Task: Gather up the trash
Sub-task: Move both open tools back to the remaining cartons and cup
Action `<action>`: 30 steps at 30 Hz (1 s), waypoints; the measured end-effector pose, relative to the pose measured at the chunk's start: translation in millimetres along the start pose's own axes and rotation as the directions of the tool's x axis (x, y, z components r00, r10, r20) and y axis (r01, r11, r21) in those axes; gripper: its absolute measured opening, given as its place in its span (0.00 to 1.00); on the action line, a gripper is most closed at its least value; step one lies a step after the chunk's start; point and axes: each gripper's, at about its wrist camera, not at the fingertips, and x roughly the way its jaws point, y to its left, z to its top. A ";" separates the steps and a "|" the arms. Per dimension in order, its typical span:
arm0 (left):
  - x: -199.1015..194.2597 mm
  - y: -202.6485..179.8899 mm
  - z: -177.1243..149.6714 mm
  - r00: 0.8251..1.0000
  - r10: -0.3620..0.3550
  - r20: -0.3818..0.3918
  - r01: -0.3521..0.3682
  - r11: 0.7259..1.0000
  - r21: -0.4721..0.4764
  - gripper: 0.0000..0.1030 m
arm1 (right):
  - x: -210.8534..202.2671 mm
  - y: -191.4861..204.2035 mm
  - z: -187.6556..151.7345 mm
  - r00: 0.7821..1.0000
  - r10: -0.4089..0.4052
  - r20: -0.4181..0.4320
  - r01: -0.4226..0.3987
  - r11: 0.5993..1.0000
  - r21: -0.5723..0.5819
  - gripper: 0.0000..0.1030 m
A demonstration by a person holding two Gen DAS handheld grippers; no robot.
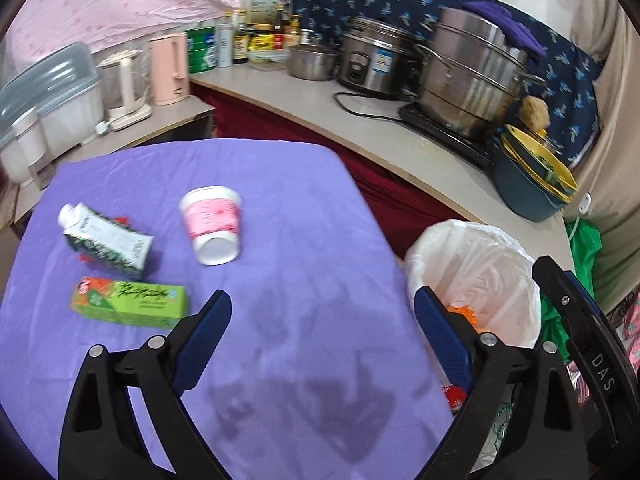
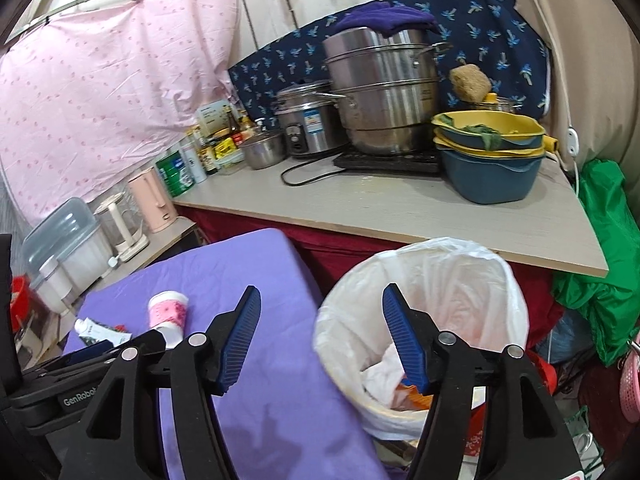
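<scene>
On the purple-covered table (image 1: 280,208) lie a white cup with a pink sleeve (image 1: 212,224), a green-and-white carton (image 1: 106,238) and a green box (image 1: 130,300), all on its left part. My left gripper (image 1: 322,308) is open and empty above the table's near right part. A bin lined with a white bag (image 1: 476,276) stands right of the table; orange and white trash lies inside (image 2: 400,384). My right gripper (image 2: 320,304) is open and empty over the bin's left rim (image 2: 332,320). The cup (image 2: 168,314) and carton (image 2: 102,330) also show there.
A counter (image 2: 380,208) behind holds steel pots (image 2: 380,92), a rice cooker (image 1: 376,60), stacked blue and yellow basins (image 2: 490,152), bottles and kettles (image 1: 168,68). A green bag (image 2: 604,272) and clutter lie right of the bin.
</scene>
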 end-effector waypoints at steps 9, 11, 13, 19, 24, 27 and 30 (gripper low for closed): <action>-12.1 81.8 -13.2 0.992 0.123 -0.033 -0.126 0.982 -0.140 0.89 | 6.1 57.1 -17.4 0.996 0.072 -0.043 -0.074 0.995 -0.062 0.64; -12.7 98.5 -16.7 0.988 0.150 -0.047 -0.156 0.973 -0.170 0.89 | 10.1 68.3 -21.8 0.995 0.086 -0.058 -0.090 0.993 -0.076 0.65; -12.4 118.1 -21.0 0.984 0.168 -0.066 -0.178 0.962 -0.208 0.89 | 16.3 81.3 -27.1 0.992 0.102 -0.080 -0.110 0.990 -0.092 0.65; -9.7 160.0 -31.0 0.970 0.215 -0.109 -0.238 0.931 -0.276 0.89 | 36.8 117.6 -43.4 0.980 0.140 -0.138 -0.158 0.979 -0.129 0.65; -6.0 180.9 -33.1 0.965 0.230 -0.127 -0.258 0.918 -0.301 0.89 | 56.4 145.9 -52.7 0.971 0.162 -0.177 -0.191 0.969 -0.157 0.65; -1.0 189.0 -32.5 0.963 0.232 -0.136 -0.264 0.912 -0.313 0.89 | 68.9 159.9 -56.8 0.965 0.175 -0.196 -0.210 0.963 -0.172 0.65; 5.4 197.7 -31.3 0.962 0.228 -0.149 -0.266 0.905 -0.333 0.89 | 83.2 173.6 -59.7 0.957 0.191 -0.219 -0.232 0.956 -0.181 0.65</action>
